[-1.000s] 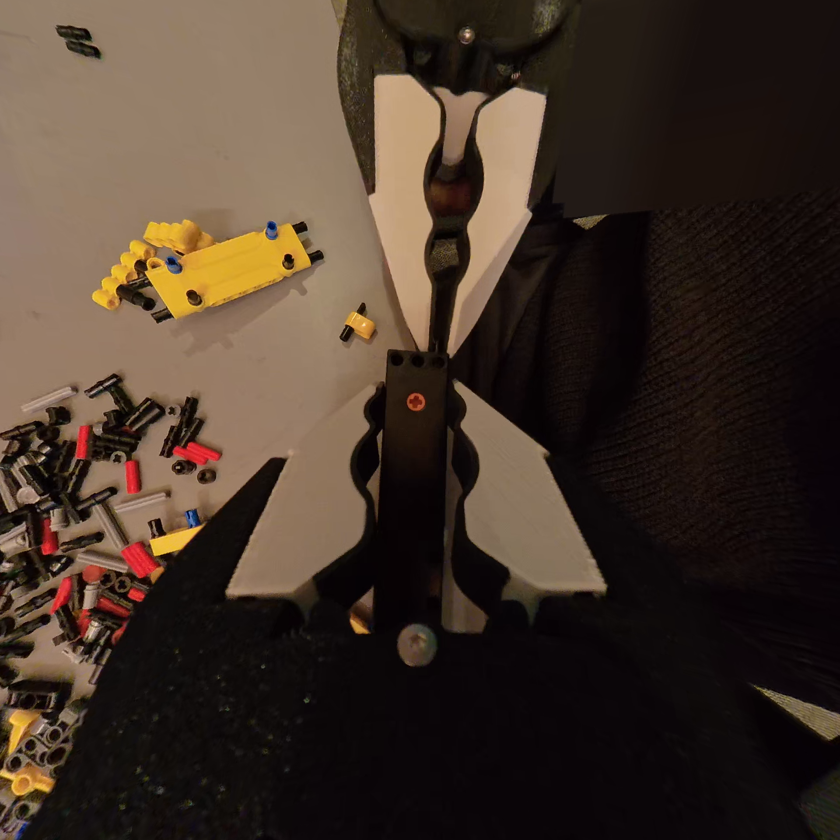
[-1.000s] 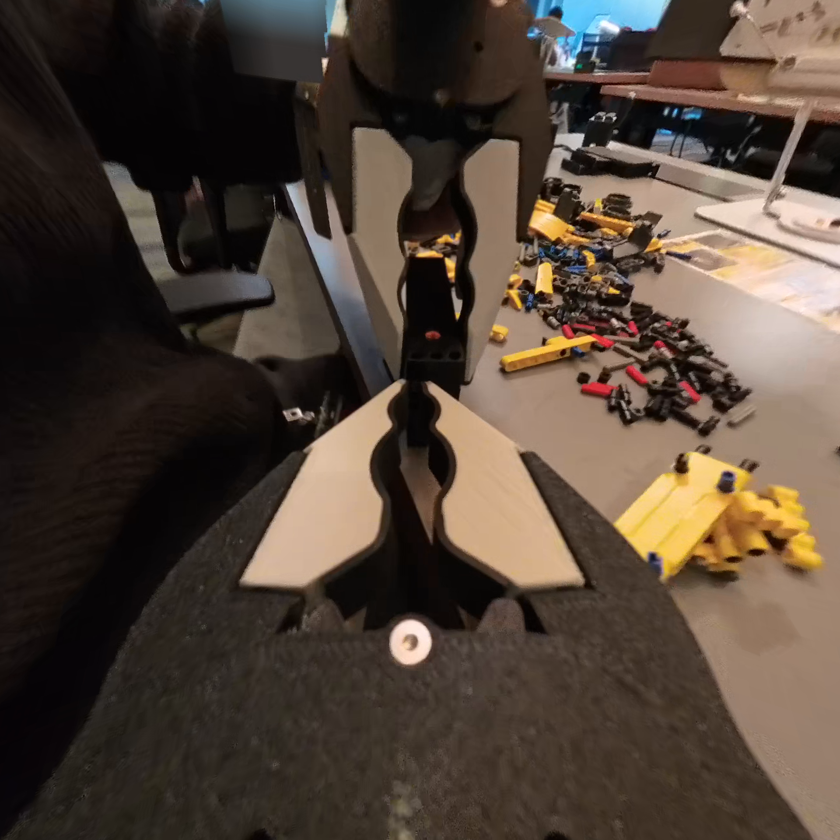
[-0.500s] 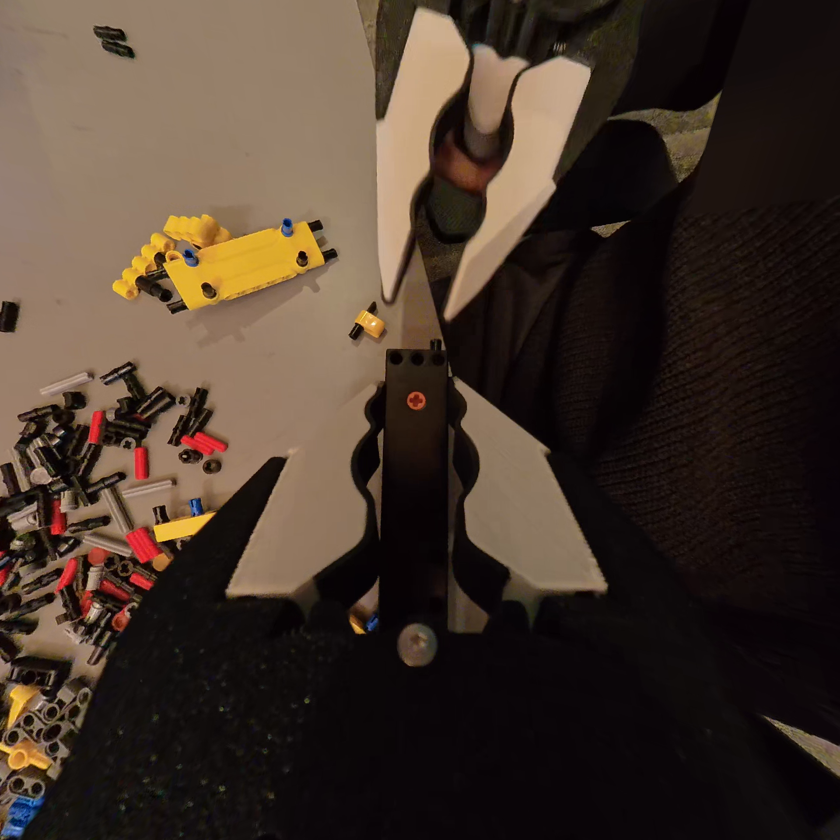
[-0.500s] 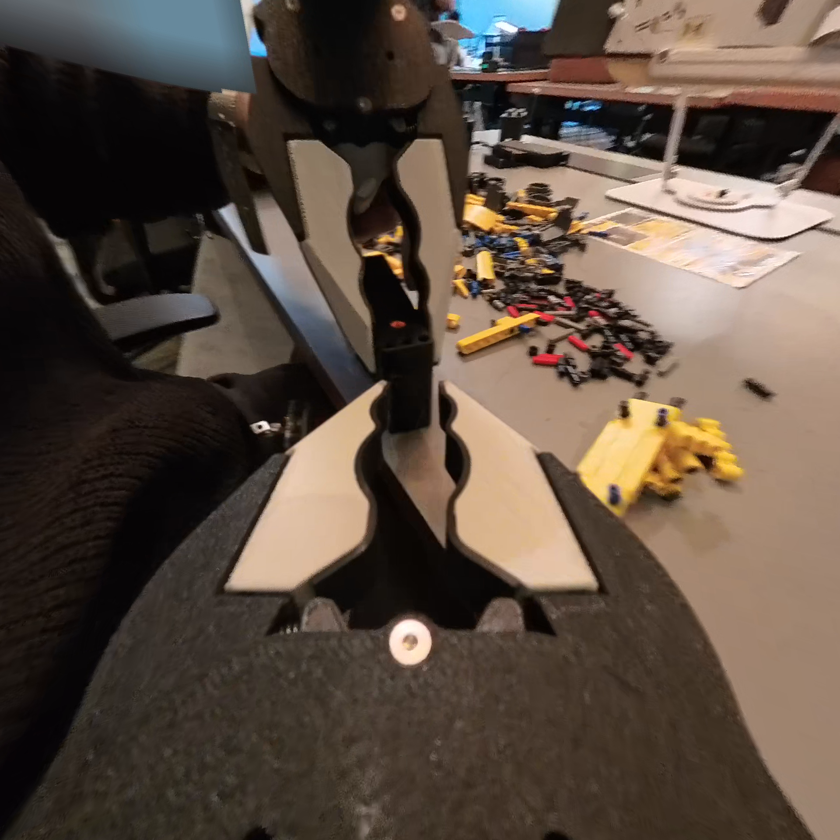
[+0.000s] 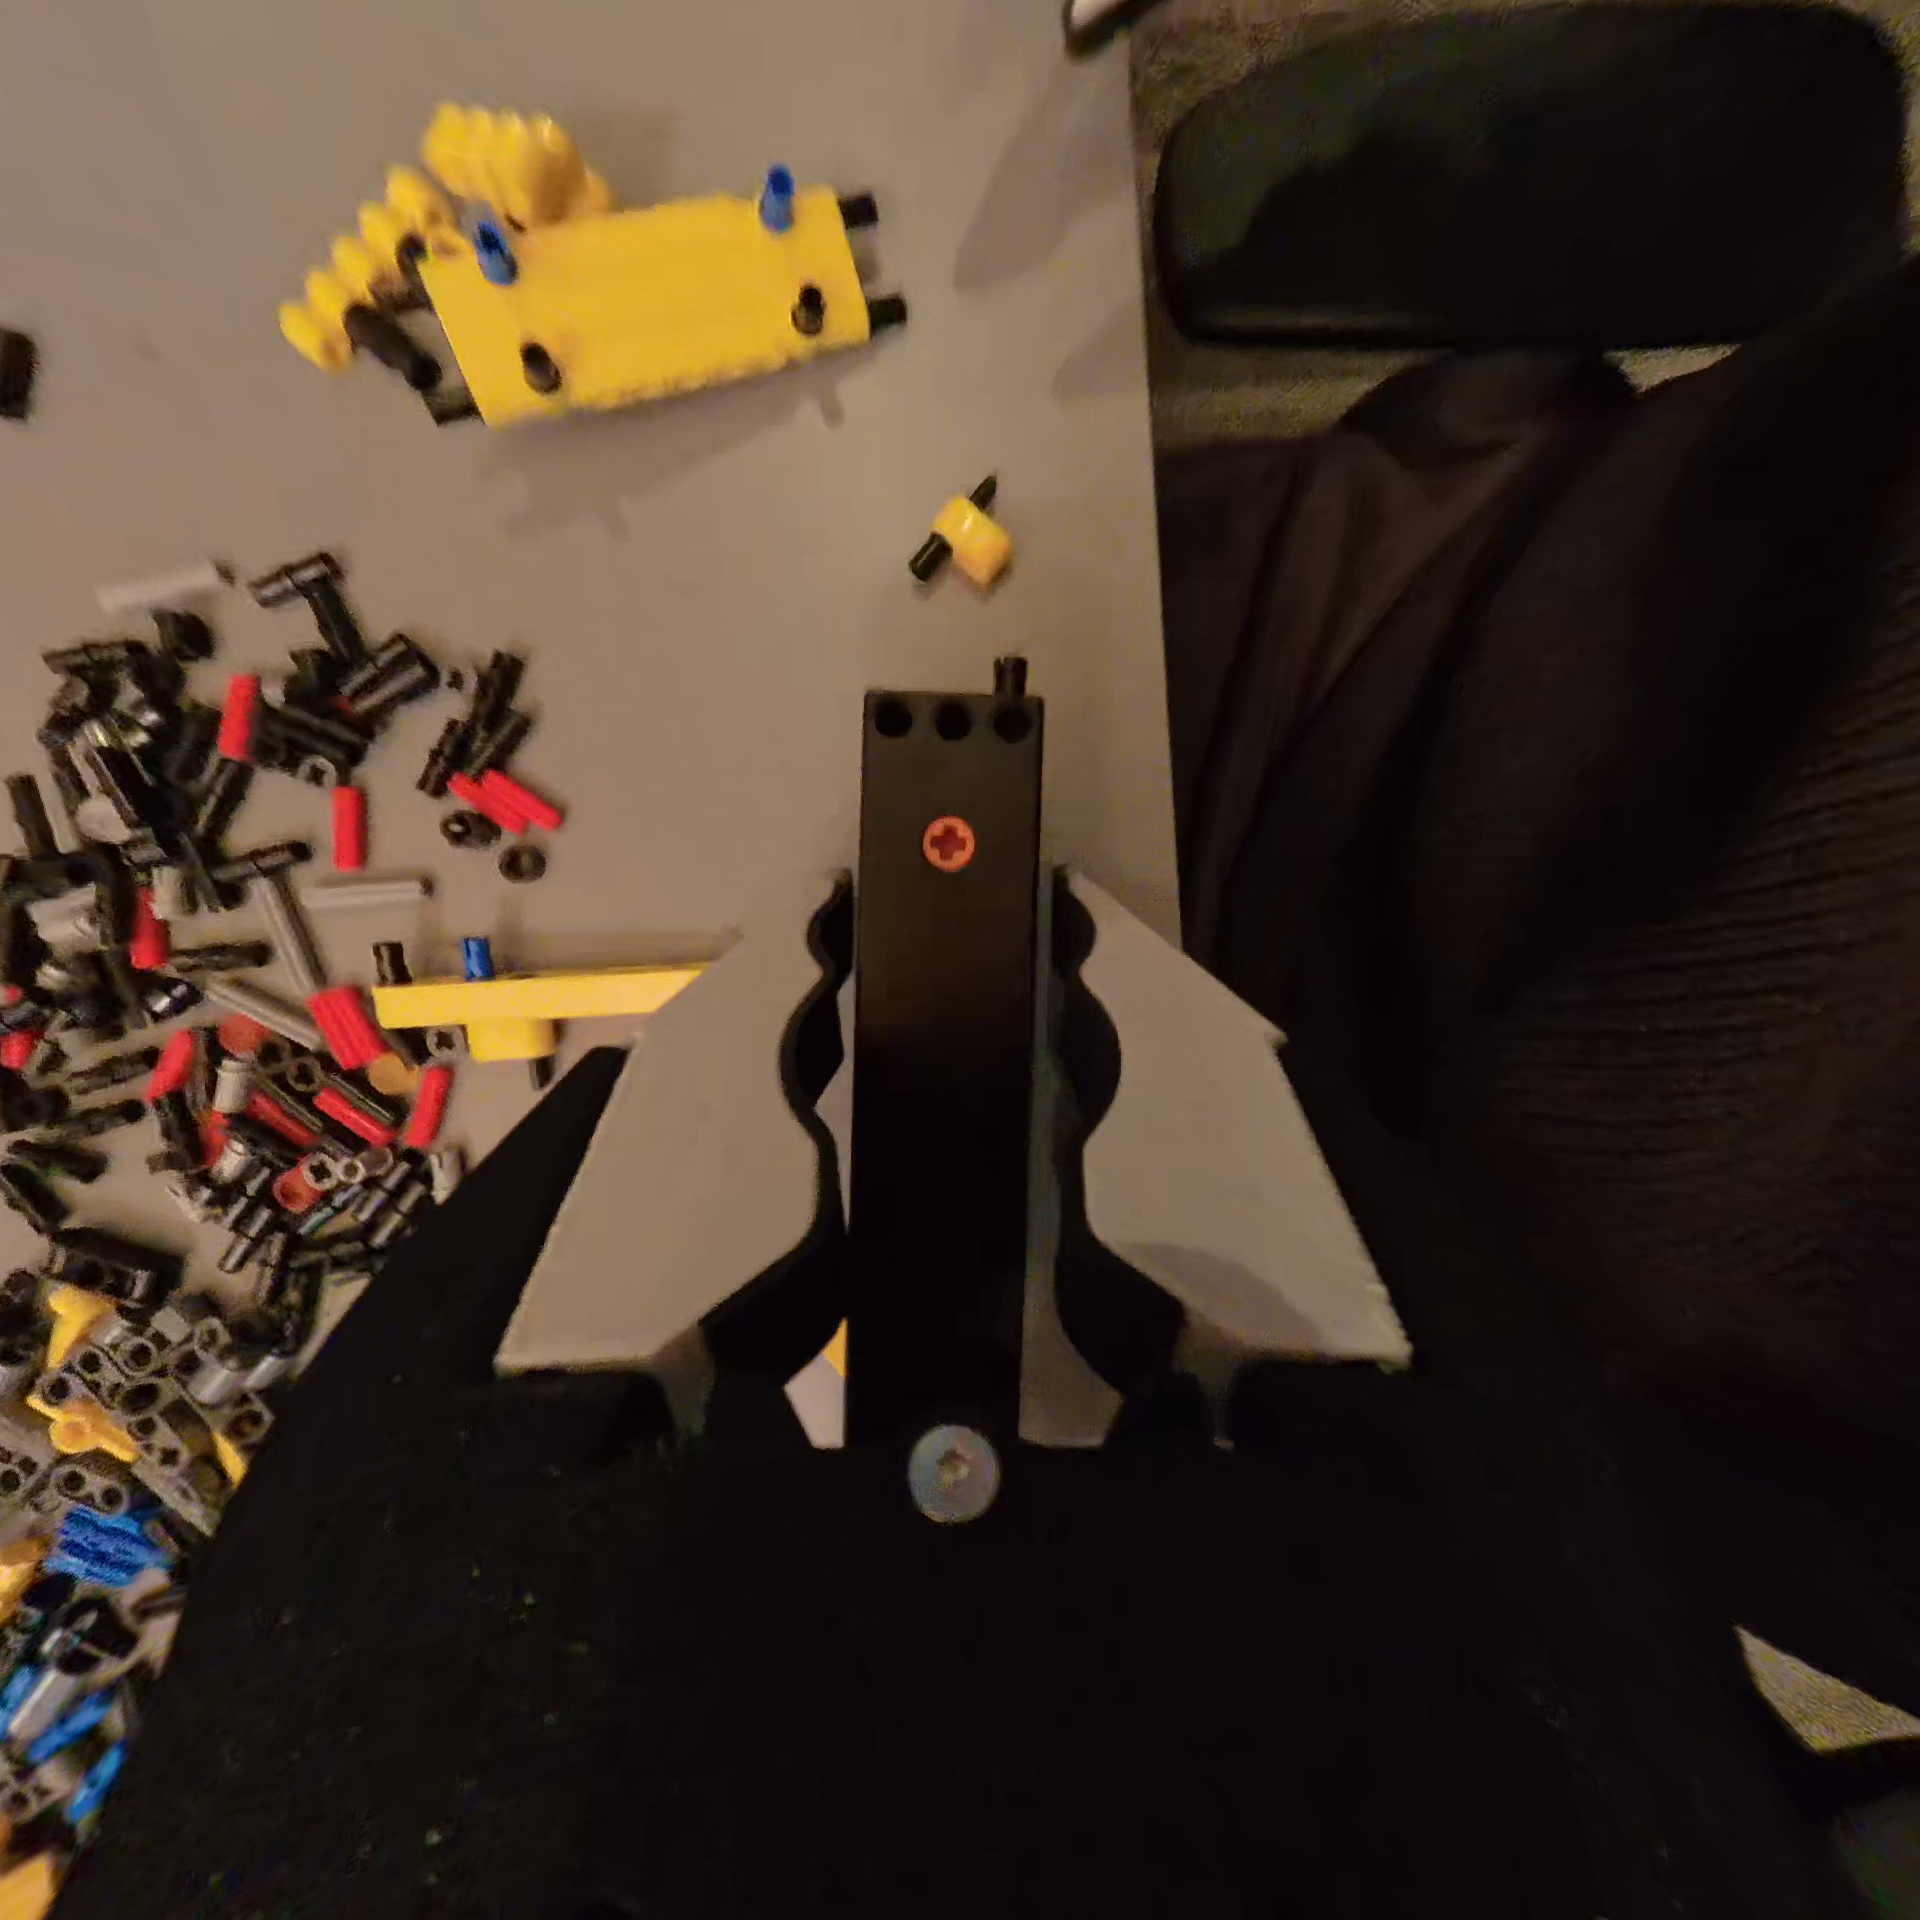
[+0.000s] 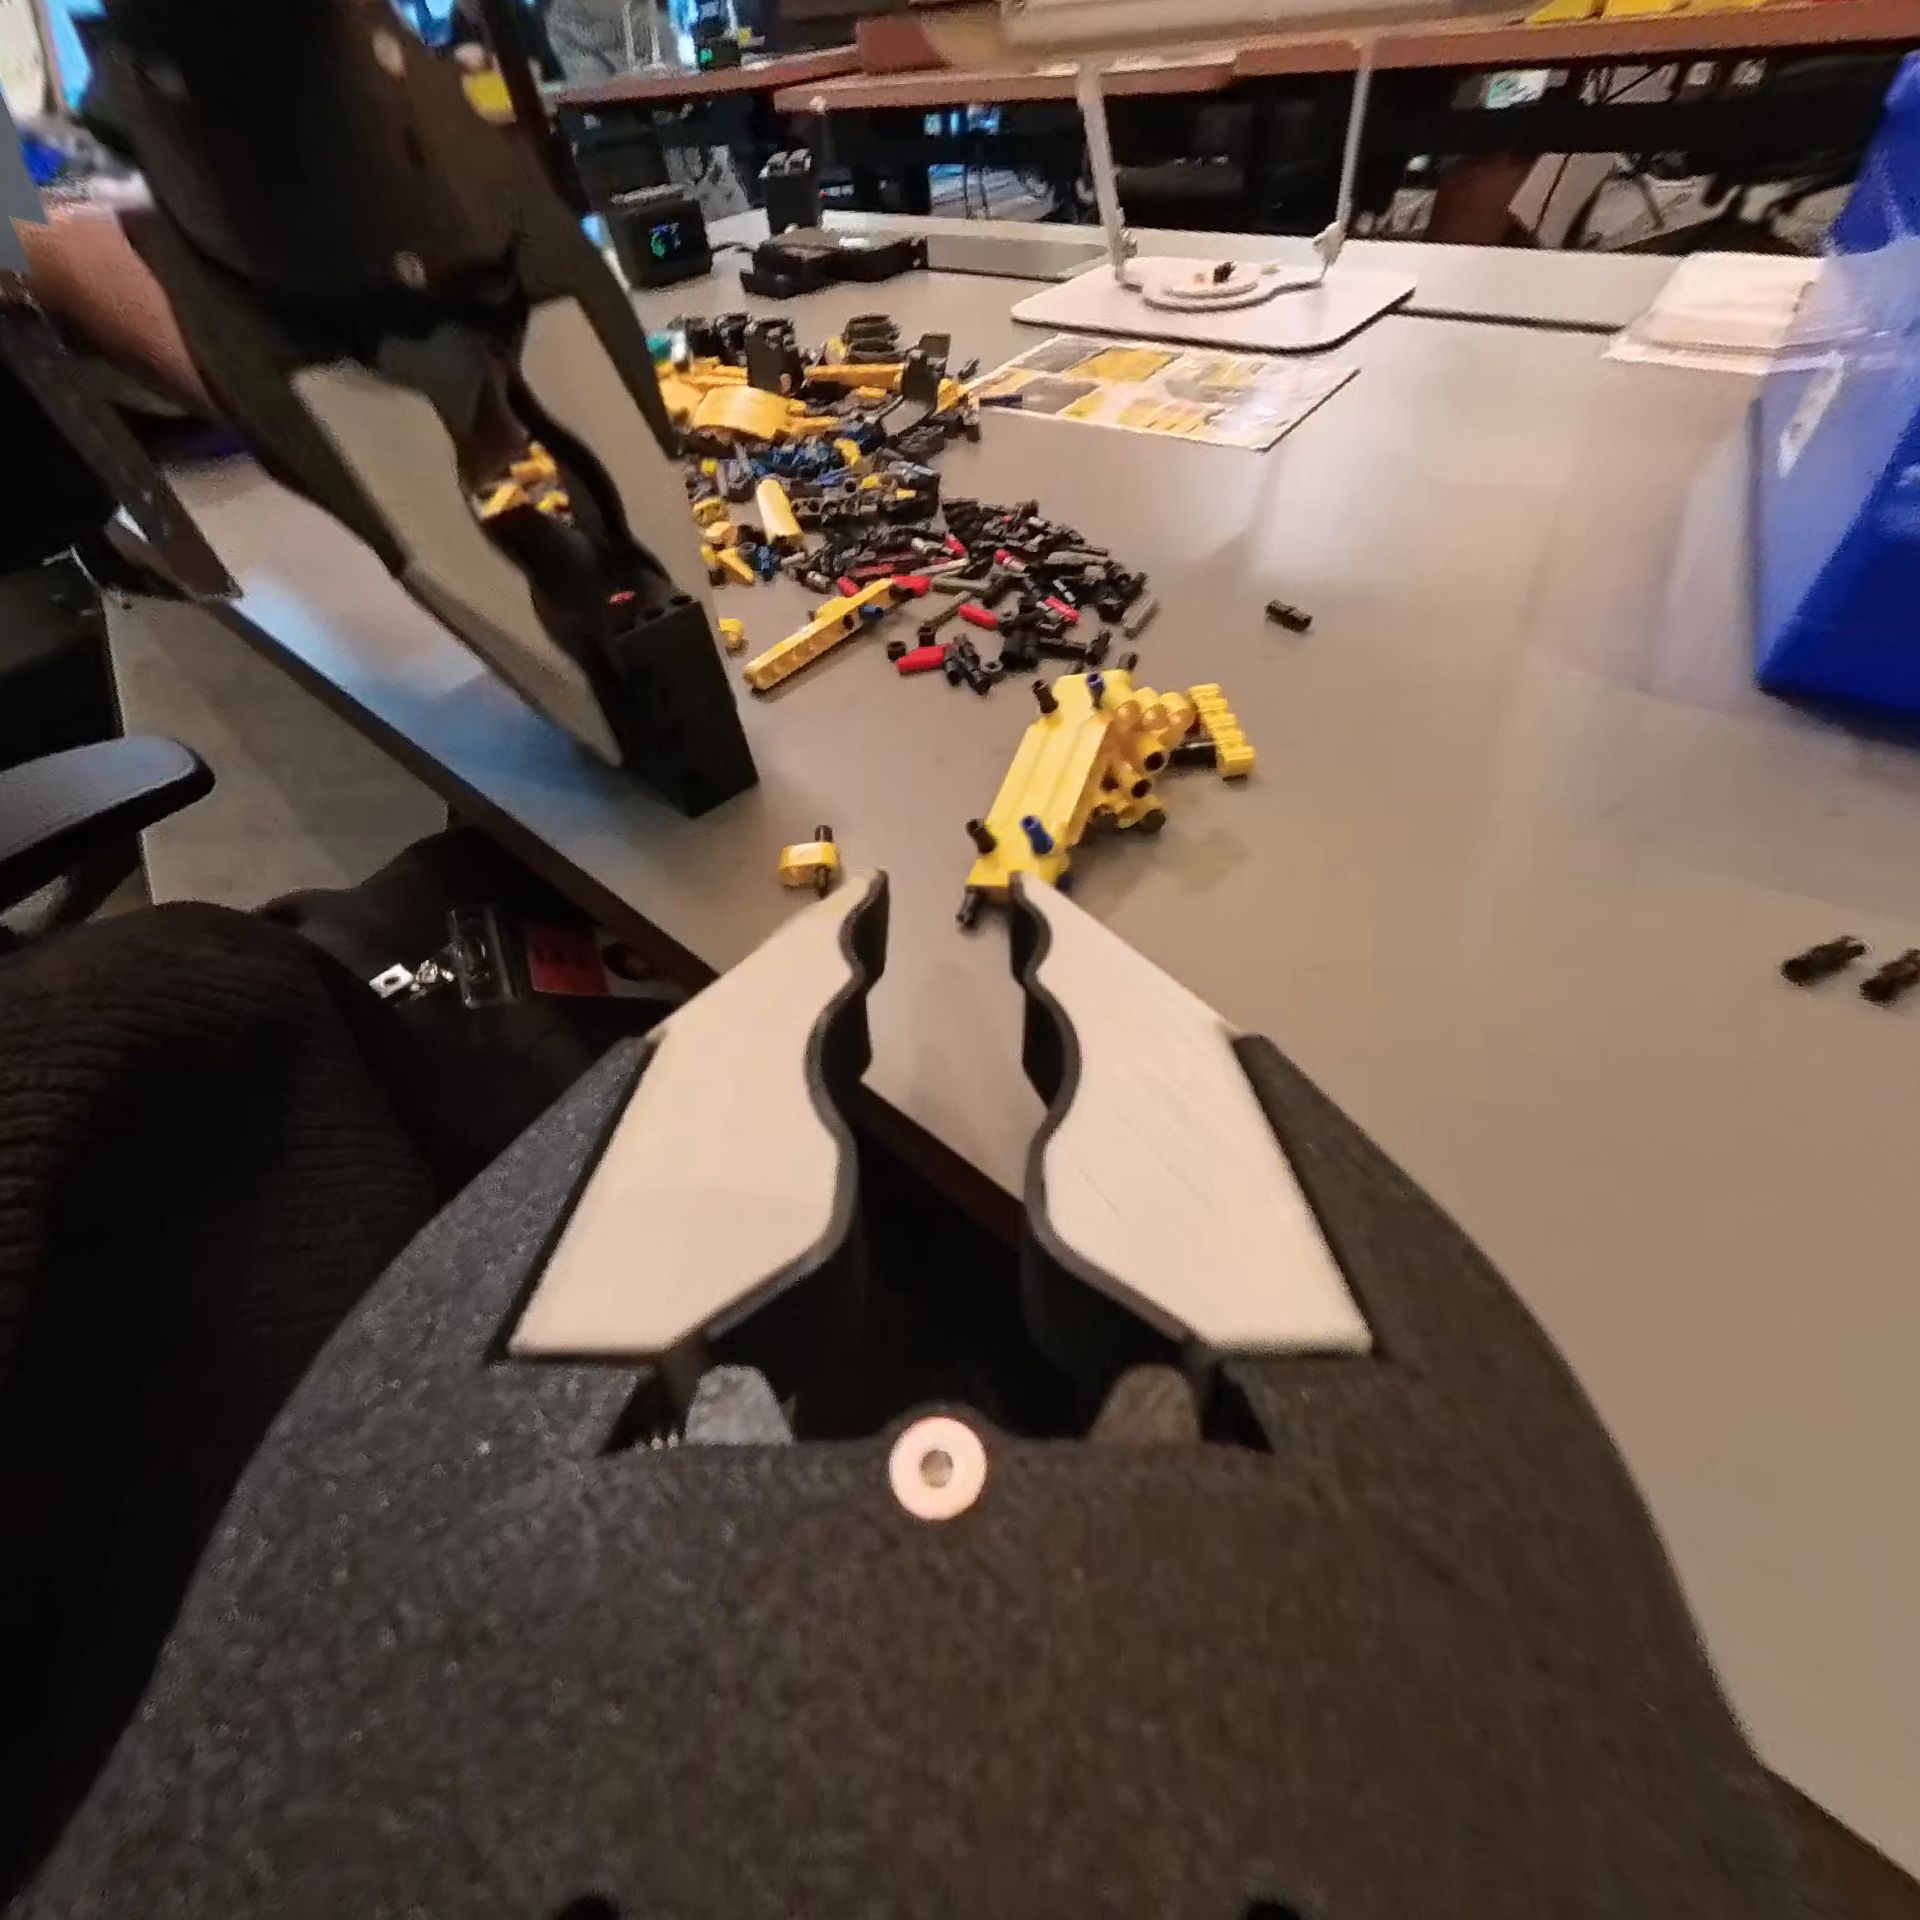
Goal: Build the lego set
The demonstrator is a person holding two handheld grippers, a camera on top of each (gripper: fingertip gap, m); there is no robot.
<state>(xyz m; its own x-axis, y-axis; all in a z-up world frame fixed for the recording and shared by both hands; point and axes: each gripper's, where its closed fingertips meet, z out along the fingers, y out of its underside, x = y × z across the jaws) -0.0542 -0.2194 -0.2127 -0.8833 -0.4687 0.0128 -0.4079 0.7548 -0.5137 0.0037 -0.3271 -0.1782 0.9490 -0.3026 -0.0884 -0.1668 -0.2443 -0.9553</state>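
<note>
My left gripper (image 5: pixel 951 883) is shut on a long black block (image 5: pixel 948 1039) with three holes at its far end, a red pin in its top and a small black pin (image 5: pixel 1006 675) sticking out of one corner. It holds the block low over the grey table (image 5: pixel 727 644), near the table's edge. The block also shows in the right wrist view (image 6: pixel 675 717). My right gripper (image 6: pixel 948 902) is open and empty, just above the table. It sits between a small yellow connector (image 6: pixel 810 860) and a yellow brick assembly (image 6: pixel 1091 774). Both also show in the left wrist view, the connector (image 5: pixel 961 545) and the assembly (image 5: pixel 644 301).
A pile of black, red, grey and yellow parts (image 5: pixel 208 987) lies to the left, with a yellow beam (image 5: pixel 540 1000). A blue box (image 6: pixel 1839 520), a white stand base (image 6: pixel 1216 296), a printed sheet (image 6: pixel 1164 390) and loose black pins (image 6: pixel 1849 966) lie farther off. A black chair armrest (image 5: pixel 1507 177) is beside the table edge. The gap from one gripper's tips to the other's is roughly 12 centimeters. The small yellow connector (image 6: pixel 810 860) lies around 6 centimeters away from my right fingertips. My left wrist view (image 5: pixel 965 524) looks at it from another angle.
My right gripper opened, let go at the black block's far end and drew back to the right over the table. A black pin now sticks out of the block. My left gripper moved lower.
</note>
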